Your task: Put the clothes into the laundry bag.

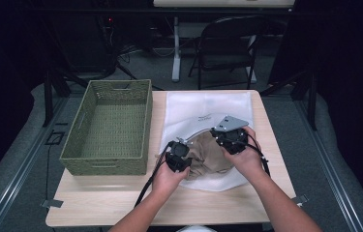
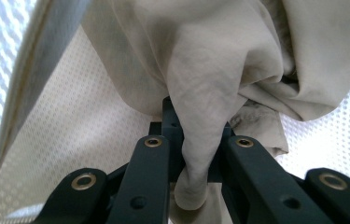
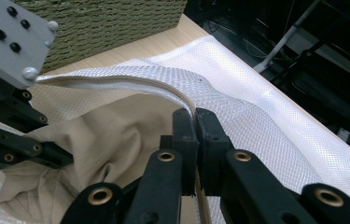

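- Step in hand: a beige cloth (image 1: 209, 155) is being worked through the mouth of a white mesh bag (image 1: 208, 104) on the counter (image 1: 121, 203).
- Left gripper (image 1: 178, 159): fingers pinch a cloth fold at the bag's 7 o'clock.
- Right gripper (image 1: 228, 137): fingers clamp the bag's rim (image 3: 172, 91), lifting it.
- Basket (image 1: 109, 125) at 9 o'clock.
- Next move likely: keep the rim raised and steady while the left gripper moves the cloth.

Left gripper (image 1: 178, 158) and right gripper (image 1: 229, 137) both clamped shut, close together.

A lab-like recording room: dark curtains around a small wooden table (image 1: 121, 203), a folding chair (image 1: 227, 48), cables on the grey floor (image 1: 140, 63) and desk legs beyond.
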Available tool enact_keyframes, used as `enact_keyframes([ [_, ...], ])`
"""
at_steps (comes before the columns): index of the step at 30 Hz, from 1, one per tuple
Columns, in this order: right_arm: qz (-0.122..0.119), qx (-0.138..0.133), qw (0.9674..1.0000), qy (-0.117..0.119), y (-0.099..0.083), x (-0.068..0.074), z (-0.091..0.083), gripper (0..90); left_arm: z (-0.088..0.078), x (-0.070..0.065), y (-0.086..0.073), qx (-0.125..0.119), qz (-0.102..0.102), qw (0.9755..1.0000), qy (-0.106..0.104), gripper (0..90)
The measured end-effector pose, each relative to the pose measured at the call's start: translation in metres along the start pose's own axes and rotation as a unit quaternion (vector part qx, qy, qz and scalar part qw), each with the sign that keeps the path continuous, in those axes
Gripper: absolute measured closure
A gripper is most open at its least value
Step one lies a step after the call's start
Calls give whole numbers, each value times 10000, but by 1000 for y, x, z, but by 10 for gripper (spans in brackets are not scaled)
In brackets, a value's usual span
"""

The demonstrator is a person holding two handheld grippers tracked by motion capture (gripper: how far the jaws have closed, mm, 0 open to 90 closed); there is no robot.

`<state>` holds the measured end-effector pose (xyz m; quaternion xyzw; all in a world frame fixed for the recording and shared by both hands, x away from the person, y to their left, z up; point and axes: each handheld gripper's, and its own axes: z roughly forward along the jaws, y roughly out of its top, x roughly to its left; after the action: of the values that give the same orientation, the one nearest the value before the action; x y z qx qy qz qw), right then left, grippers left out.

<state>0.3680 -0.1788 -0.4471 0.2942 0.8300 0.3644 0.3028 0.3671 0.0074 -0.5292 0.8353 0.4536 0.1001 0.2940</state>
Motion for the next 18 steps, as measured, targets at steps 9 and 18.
enact_keyframes([
  [9,-30,-7,10000,12,0,1,-2,877,7,0,7,-199,-95,9997,93,836],
  [18,22,36,10000,25,-4,-1,-3,877,7,-1,6,-154,-50,9998,93,770],
])
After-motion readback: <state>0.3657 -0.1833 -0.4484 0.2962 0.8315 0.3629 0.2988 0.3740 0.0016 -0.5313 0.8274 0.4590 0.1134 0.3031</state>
